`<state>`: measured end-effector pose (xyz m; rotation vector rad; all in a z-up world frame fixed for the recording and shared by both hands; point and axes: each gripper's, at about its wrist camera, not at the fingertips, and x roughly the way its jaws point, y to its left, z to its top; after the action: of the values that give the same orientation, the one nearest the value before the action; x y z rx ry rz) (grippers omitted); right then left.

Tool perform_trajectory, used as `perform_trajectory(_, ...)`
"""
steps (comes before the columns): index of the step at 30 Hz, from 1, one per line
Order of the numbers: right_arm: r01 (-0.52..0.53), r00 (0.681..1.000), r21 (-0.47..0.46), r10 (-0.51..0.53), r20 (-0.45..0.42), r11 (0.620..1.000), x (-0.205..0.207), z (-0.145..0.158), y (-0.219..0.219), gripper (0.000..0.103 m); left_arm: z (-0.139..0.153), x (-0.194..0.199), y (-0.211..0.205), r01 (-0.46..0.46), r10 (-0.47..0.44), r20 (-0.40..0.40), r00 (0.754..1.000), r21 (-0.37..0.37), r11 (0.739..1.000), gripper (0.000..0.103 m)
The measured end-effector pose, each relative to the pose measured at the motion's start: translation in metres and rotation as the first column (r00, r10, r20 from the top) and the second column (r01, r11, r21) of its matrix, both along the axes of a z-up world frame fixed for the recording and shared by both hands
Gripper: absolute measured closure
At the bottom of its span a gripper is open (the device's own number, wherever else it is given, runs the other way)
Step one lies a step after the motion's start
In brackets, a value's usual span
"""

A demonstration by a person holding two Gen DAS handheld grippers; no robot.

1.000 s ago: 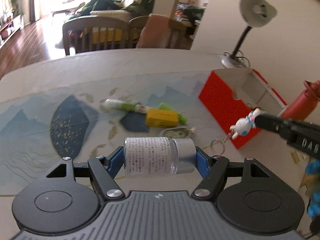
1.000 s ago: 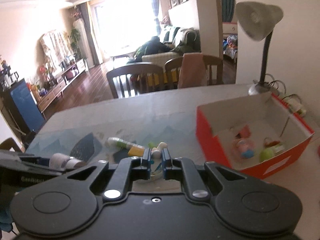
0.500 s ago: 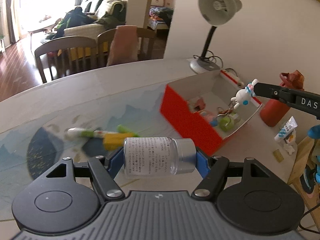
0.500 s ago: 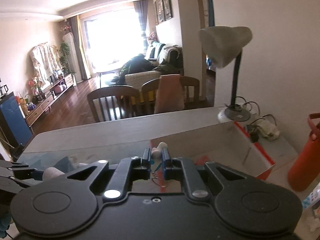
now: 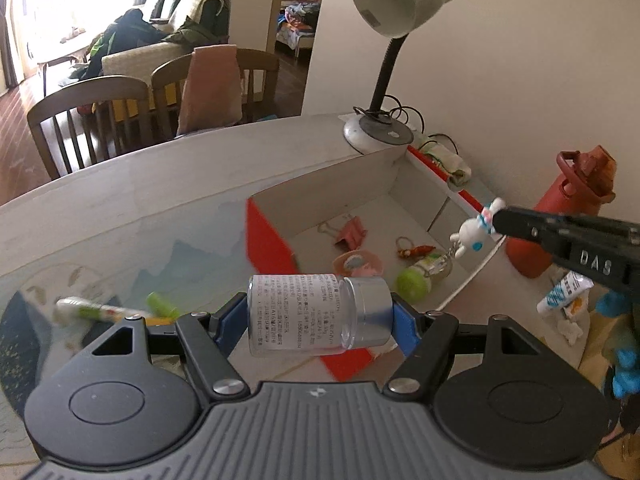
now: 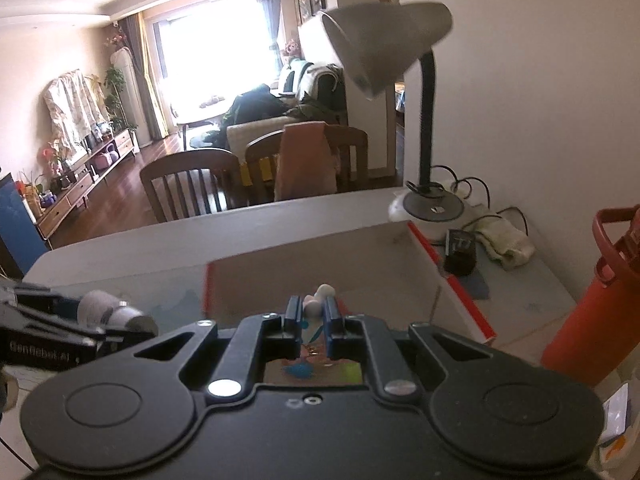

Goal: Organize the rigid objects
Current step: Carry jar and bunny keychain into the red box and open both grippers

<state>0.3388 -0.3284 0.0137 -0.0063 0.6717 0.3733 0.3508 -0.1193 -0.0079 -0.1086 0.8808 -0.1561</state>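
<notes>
A: Left gripper (image 5: 320,314)?
B: Clamped on a clear bottle (image 5: 316,314) with a silver cap, held sideways between the blue pads, in the air over the near edge of the red box (image 5: 272,240).
A: Right gripper (image 6: 312,312)?
B: Closed tight on a white bunny keychain (image 5: 474,232); the charm is pinched at the fingertips, its chain hanging over the box's right side.
A: Box contents?
B: A pink binder clip (image 5: 352,232), a green ball (image 5: 412,284) and small trinkets are seen on the white floor.
A: Table (image 5: 140,208)?
B: A tube (image 5: 96,312) and a green item (image 5: 160,304) are left lying to the box's left, blurred. A desk lamp (image 5: 392,12) and a red flask (image 5: 568,208) are noted beyond and right of the box.
</notes>
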Motion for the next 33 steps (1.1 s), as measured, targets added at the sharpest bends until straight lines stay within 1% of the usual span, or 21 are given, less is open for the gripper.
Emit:
perform_trajectory(9, 0.031, 0.998, -0.011, -0.032, -0.053, 0.999, 0.028, -0.034, -0.032, 0.094, -0.022, 0.064, -0.045, 0.004, -0.002, -0.026, 1.0, 0.071, 0.997, 0.03)
perform_trajectory(14, 0.041, 0.996, -0.002, -0.041, -0.081, 0.999, 0.043, -0.049, -0.045, 0.094, -0.038, 0.094, -0.068, 0.006, -0.002, -0.05, 0.999, 0.085, 0.996, 0.03)
perform_trajectory(16, 0.03, 0.995, 0.013, -0.028, -0.1, 0.999, 0.044, -0.053, -0.049, 0.094, -0.045, 0.106, -0.078, 0.014, -0.008, -0.062, 0.998, 0.089, 0.996, 0.03)
perform_trajectory(18, -0.004, 0.994, 0.023, 0.006, -0.111, 1.0, 0.043, -0.055, -0.05, 0.094, -0.053, 0.118, -0.086, 0.018, -0.011, -0.076, 0.997, 0.095, 0.995, 0.03)
perform_trajectory(21, -0.04, 0.992, -0.012, 0.038, -0.122, 0.999, 0.045, -0.062, -0.046, 0.094, -0.066, 0.134, -0.095, 0.026, -0.016, -0.102, 0.995, 0.101, 0.995, 0.03)
perform_trajectory(26, -0.042, 0.986, -0.031, 0.036, -0.163, 0.999, 0.055, -0.079, -0.045, 0.094, -0.092, 0.159, -0.111, 0.048, -0.031, -0.153, 0.988, 0.112, 0.992, 0.03)
perform_trajectory(32, -0.052, 0.986, -0.034, 0.046, -0.162, 0.998, 0.062, -0.083, -0.045, 0.094, -0.115, 0.18, -0.126, 0.066, -0.041, -0.192, 0.98, 0.127, 0.99, 0.03)
perform_trajectory(33, -0.056, 0.985, -0.032, 0.05, -0.164, 0.998, 0.065, -0.084, -0.046, 0.091, -0.118, 0.183, -0.129, 0.072, -0.046, -0.196, 0.98, 0.129, 0.989, 0.03)
